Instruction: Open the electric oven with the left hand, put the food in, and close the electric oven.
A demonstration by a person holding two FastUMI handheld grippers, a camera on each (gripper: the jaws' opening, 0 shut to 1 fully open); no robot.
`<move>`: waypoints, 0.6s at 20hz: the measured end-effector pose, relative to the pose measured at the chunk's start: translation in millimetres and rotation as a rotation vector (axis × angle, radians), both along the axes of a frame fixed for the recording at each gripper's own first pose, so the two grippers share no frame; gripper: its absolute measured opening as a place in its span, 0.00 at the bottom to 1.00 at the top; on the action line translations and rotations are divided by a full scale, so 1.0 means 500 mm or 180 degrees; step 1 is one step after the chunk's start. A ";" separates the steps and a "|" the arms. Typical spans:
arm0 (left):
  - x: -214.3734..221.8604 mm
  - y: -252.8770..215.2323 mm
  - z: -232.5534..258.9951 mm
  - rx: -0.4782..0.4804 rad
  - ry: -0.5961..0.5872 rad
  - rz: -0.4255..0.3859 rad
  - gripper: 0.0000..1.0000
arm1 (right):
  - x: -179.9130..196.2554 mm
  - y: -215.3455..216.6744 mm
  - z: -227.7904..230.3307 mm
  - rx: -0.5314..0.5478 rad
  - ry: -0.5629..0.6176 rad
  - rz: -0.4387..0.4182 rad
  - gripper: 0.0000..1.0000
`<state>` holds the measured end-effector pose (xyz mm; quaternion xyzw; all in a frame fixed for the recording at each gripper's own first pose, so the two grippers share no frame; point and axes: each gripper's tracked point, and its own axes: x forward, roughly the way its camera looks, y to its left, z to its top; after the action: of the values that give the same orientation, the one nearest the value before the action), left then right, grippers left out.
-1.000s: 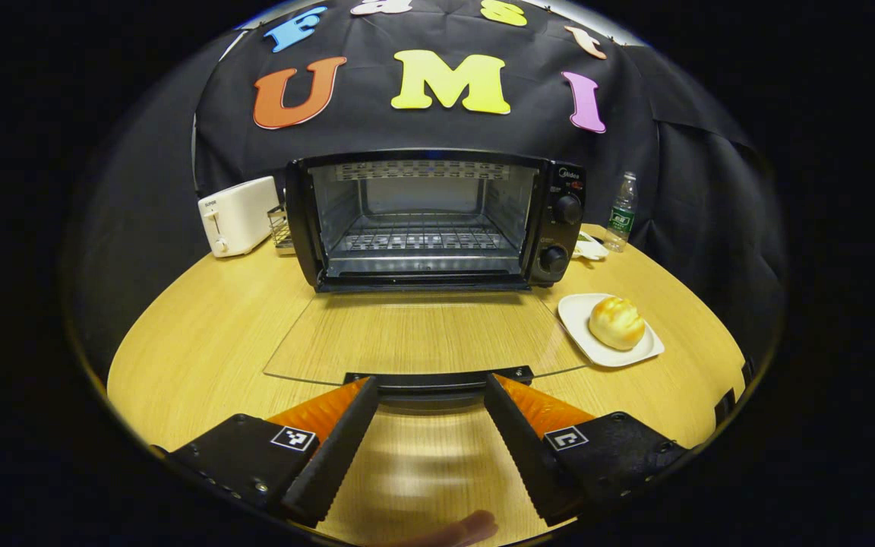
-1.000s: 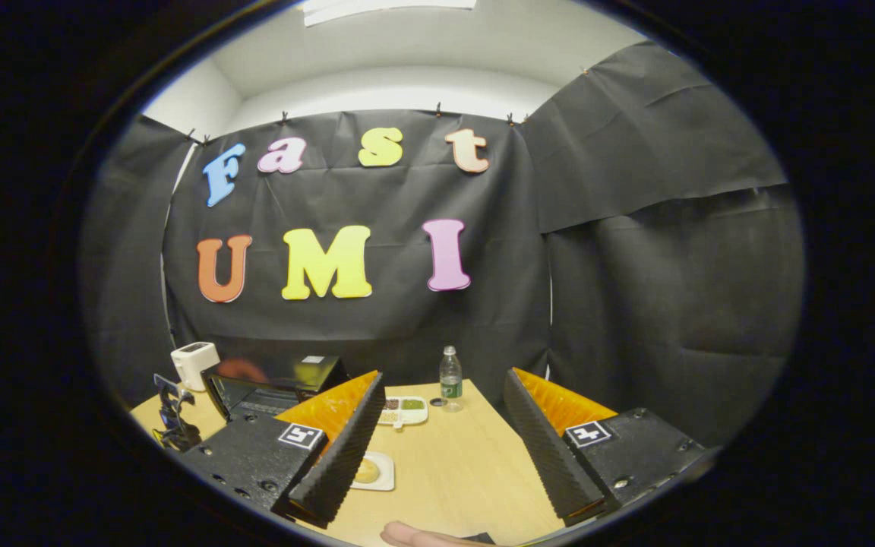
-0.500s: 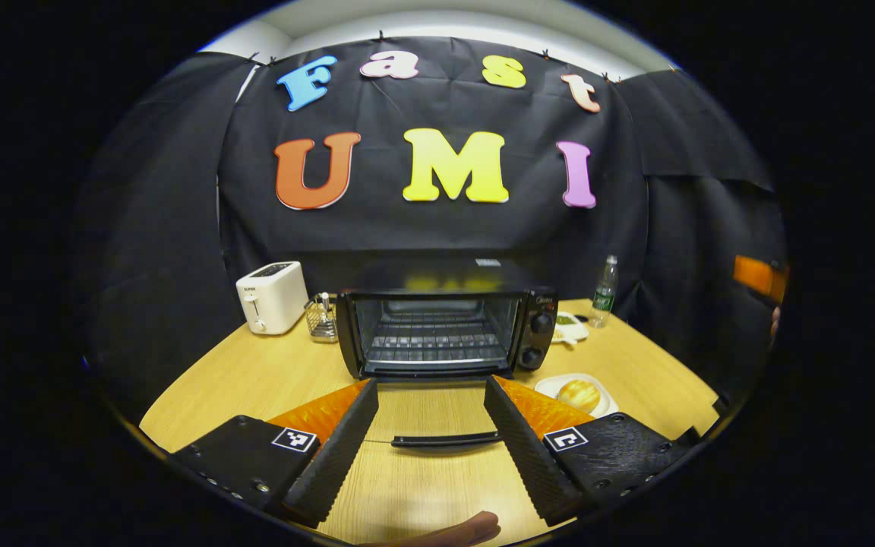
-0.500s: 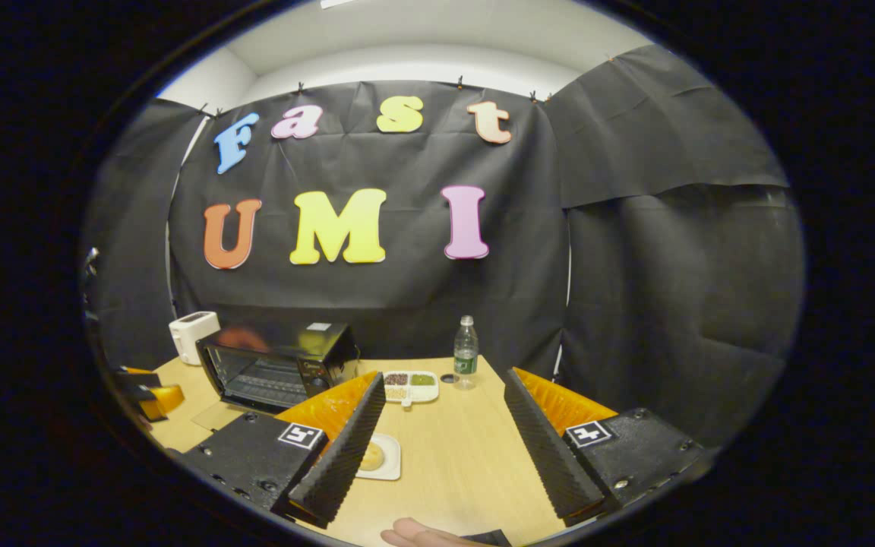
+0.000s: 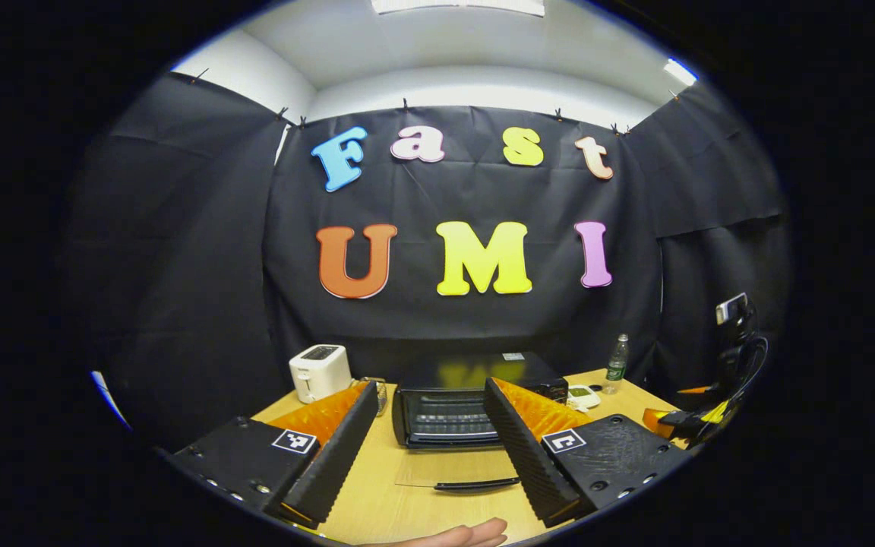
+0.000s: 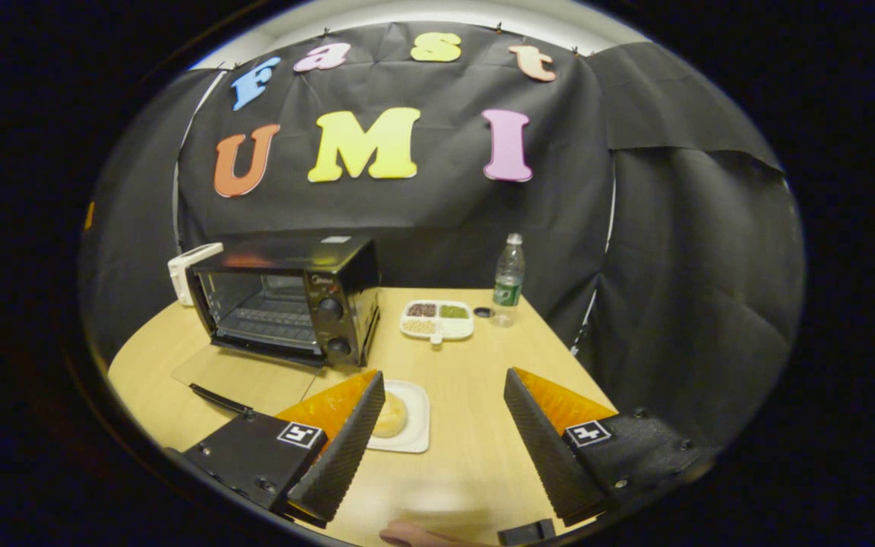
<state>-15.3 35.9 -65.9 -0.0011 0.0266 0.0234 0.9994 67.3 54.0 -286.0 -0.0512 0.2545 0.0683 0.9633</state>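
Observation:
The black electric oven (image 5: 445, 406) stands at the back of the round wooden table, its glass door (image 5: 449, 472) folded down flat with the handle toward me. My left gripper (image 5: 428, 386) hangs open, well back from and above the door, holding nothing. In the right gripper view the oven (image 6: 285, 296) sits at the left with its door (image 6: 236, 374) down. A golden bun (image 6: 390, 416) rests on a white plate (image 6: 413, 437) just right of the door. My right gripper (image 6: 443, 376) is open and empty above the table, the bun beside its left finger (image 6: 342, 448).
A white toaster (image 5: 320, 372) stands left of the oven. A divided snack dish (image 6: 437, 319) and a water bottle (image 6: 508, 277) sit behind the plate. The other gripper and its hand (image 5: 684, 422) show at the right of the left gripper view.
My left gripper has drawn back and up from the door handle, so the oven looks far smaller. My right gripper has tilted down and come closer to the plate with the bun.

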 end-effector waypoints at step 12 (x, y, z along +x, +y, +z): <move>-0.058 0.042 0.032 -0.0072 -0.0055 0.0091 0.92 | 0.063 0.131 -0.255 0.0284 0.0835 0.0381 1.00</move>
<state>-44.2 56.9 -49.9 -0.0130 0.0183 0.0373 0.9991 98.7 119.5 -413.7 -0.0140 0.3715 0.1429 0.9173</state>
